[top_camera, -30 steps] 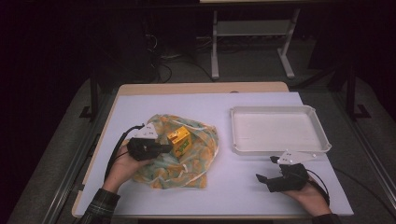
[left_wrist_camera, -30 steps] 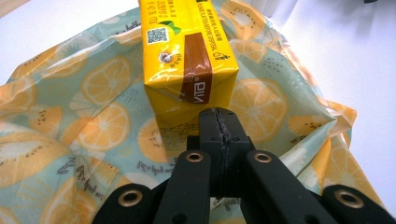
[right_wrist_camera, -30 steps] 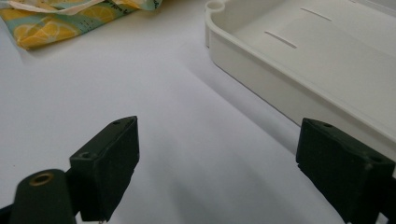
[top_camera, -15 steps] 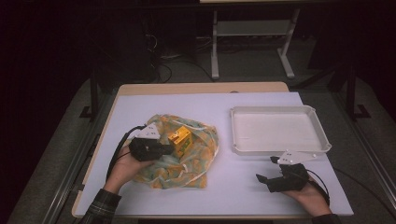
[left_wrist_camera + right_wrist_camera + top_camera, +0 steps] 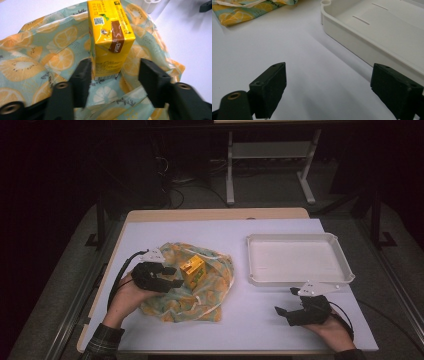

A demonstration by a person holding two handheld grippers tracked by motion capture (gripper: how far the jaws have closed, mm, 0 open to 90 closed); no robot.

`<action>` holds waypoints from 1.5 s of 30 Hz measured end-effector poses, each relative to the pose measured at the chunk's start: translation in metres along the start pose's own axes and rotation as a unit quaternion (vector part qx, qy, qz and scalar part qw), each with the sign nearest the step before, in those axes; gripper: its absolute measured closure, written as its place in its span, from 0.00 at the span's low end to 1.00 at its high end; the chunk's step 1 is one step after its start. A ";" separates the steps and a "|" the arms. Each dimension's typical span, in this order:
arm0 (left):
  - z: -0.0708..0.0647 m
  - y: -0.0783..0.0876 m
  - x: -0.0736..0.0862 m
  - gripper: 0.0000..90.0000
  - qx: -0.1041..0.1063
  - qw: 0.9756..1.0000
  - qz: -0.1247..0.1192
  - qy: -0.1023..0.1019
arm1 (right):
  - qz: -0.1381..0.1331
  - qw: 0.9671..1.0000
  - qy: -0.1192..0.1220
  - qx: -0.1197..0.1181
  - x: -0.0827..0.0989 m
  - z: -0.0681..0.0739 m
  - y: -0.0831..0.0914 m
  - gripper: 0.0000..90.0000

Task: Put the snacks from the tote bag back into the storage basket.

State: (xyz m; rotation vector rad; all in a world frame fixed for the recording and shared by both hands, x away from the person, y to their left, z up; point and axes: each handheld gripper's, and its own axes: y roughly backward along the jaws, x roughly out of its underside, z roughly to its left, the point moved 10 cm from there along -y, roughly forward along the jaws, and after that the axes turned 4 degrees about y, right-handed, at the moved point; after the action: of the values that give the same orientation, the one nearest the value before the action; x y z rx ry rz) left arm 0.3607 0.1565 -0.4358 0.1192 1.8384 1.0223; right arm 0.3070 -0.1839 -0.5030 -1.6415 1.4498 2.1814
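Left gripper view: yellow drink carton [image 5: 110, 37] upright on fruit-print cloth bag [image 5: 37, 67], between just-opened jaws of left gripper [image 5: 113, 72]; left jaw close, right jaw clear. Risk: nudge on withdrawal tips carton on soft cloth. Right gripper [image 5: 289, 301] spread wide, idle near white tray [image 5: 345, 267].

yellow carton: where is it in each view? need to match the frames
High view: yellow carton left of centre, on the fruit-print cloth.
Left gripper view: carton top centre, between the open jaws.
Right gripper view: not in it.
Shared landmark: the fruit-print cloth, top left corner in the right gripper view.
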 end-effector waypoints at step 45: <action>0.010 -0.056 -0.035 0.35 -0.050 0.989 0.136 -0.001 | 0.007 1.000 0.006 0.000 0.002 0.001 -0.001 0.14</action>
State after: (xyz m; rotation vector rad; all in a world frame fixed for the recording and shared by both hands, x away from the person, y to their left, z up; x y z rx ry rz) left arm 0.4055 0.1088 -0.4512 0.3168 1.7974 1.3011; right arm 0.3059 -0.1833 -0.5049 -1.6533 1.4672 2.1831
